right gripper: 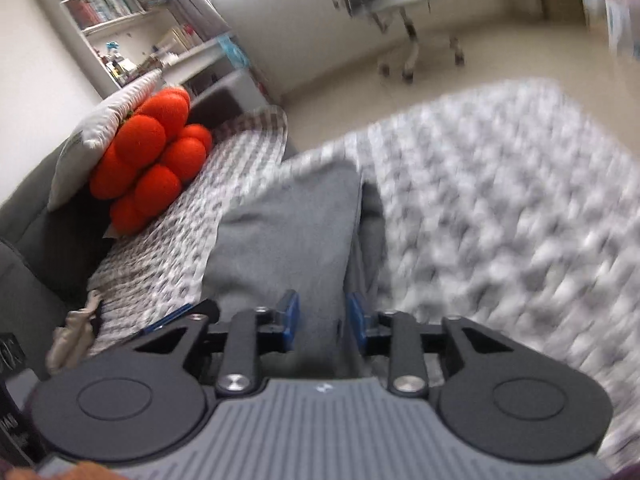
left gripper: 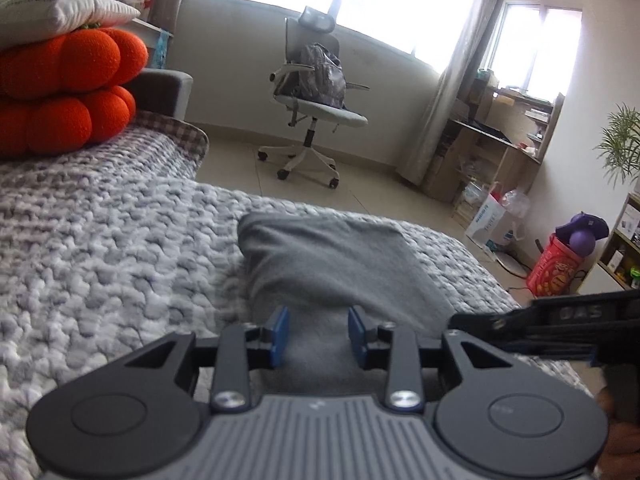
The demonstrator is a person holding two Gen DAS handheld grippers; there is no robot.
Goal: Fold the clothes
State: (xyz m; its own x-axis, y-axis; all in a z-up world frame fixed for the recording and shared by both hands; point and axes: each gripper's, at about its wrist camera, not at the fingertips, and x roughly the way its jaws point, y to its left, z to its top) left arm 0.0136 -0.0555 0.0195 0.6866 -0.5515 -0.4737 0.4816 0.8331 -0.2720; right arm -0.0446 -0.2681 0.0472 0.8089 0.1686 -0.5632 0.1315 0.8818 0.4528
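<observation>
Garment first: grey soft knit cloth (left gripper: pixel 336 264), already doubled into a rough rectangle, lies on the grey-white nubbly quilted bedspread (left gripper: pixel 100 240), with its long axis running 6 to 12 away from you in both wrist views. Your left gripper (left gripper: pixel 318 338) has its blue pads spread, cloth showing in the gap between them but not pinched as far as you can see; it sits at the near 6 o'clock edge of the cloth. Your right gripper (right gripper: pixel 323 326) is also spread, over the same near edge, its view motion-blurred, so contact is unclear. In the left view the right tool's black body pokes in at 3 o'clock, so both hands are close together at that near edge. Orange lobed plush cushion (right gripper: pixel 152 160) sits at 10 o'clock, well apart. Folded look fits either mid-fold or finished; can't tell which.
</observation>
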